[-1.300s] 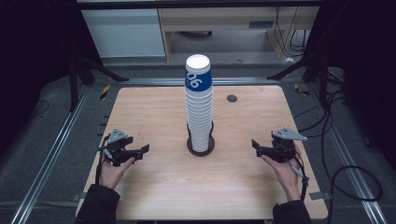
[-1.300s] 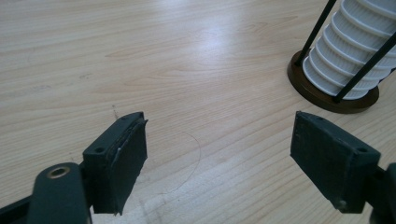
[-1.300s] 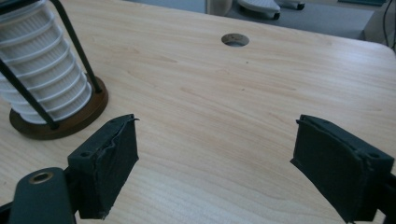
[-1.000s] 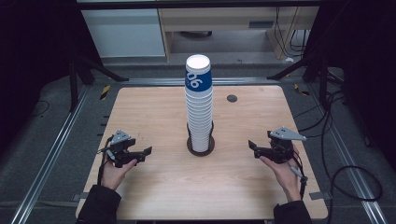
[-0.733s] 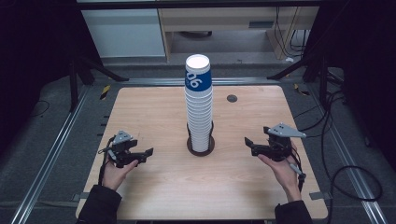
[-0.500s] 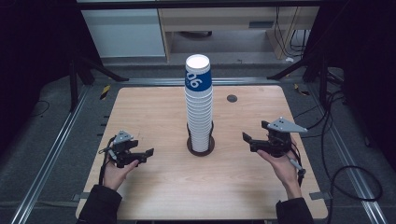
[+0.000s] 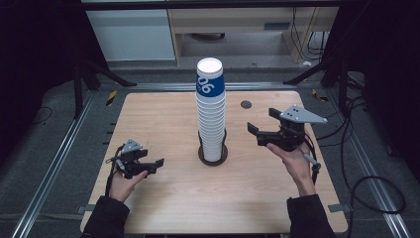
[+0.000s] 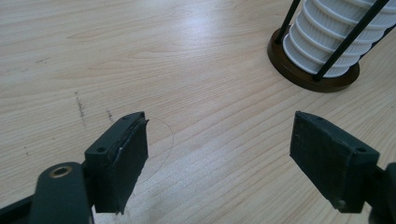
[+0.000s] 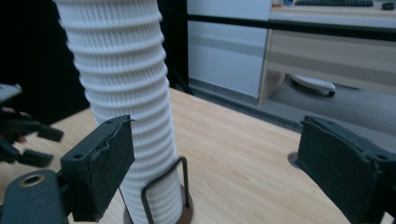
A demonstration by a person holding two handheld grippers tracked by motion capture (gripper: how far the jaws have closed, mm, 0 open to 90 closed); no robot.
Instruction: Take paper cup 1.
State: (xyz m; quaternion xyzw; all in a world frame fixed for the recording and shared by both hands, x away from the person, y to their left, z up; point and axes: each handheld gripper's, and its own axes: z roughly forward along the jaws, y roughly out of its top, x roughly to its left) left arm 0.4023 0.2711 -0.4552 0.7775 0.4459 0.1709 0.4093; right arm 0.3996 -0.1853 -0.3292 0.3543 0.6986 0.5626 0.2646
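- Stack of paper cups (image 7: 211, 114) stands upright in a dark round holder (image 7: 213, 154) at mid-table (image 7: 163, 109).
- Right gripper (image 7: 257, 130), lifted off the wood beside the stack: jaws just widened, nothing between them.
- Left gripper (image 7: 156, 163) low near the front-left, jaws apart, empty.

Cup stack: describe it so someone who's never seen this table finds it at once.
On the wooden table, look at the middle, between the two handheld tools. The cup stack is a tall column of nested white ribbed paper cups standing in a round dark holder with thin black upright rods. Its top cup wears a blue band with white print; nothing else on the table stands as tall.
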